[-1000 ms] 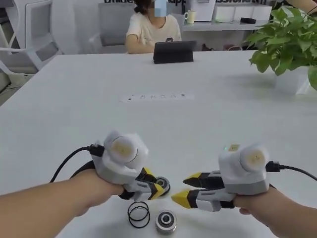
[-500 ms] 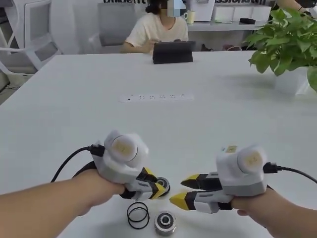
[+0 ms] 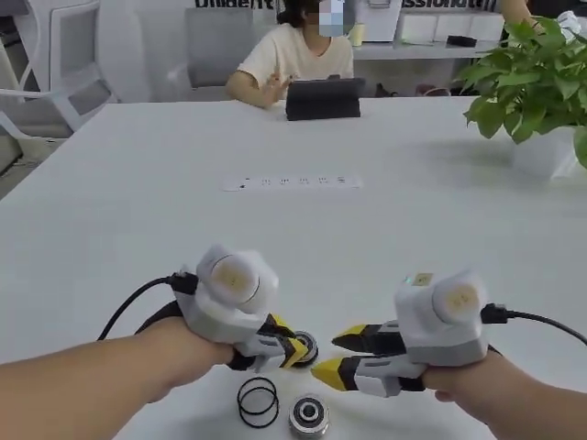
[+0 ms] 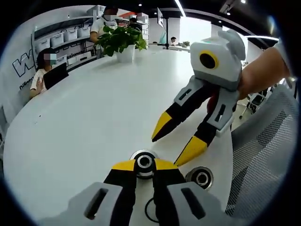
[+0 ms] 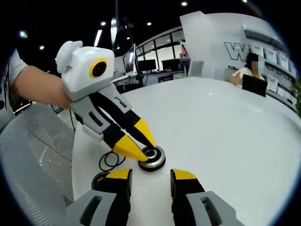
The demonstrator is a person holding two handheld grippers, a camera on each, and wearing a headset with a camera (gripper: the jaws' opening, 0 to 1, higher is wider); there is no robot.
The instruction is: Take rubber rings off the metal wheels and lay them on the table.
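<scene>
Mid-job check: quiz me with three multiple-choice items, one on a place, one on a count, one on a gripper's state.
1. Where do the loose rings lie? A on the table, beside the free wheel; B fitted on a wheel; C hanging off a jaw.
2. How many wheels show? A one; B two; C four.
3. The right gripper is: A shut on a ring; B shut on a wheel; C open.
Key: A, the rings lie flat by the free wheel. B, the free wheel plus the held wheel in the left gripper. C, its jaws stand apart with nothing between.
</scene>
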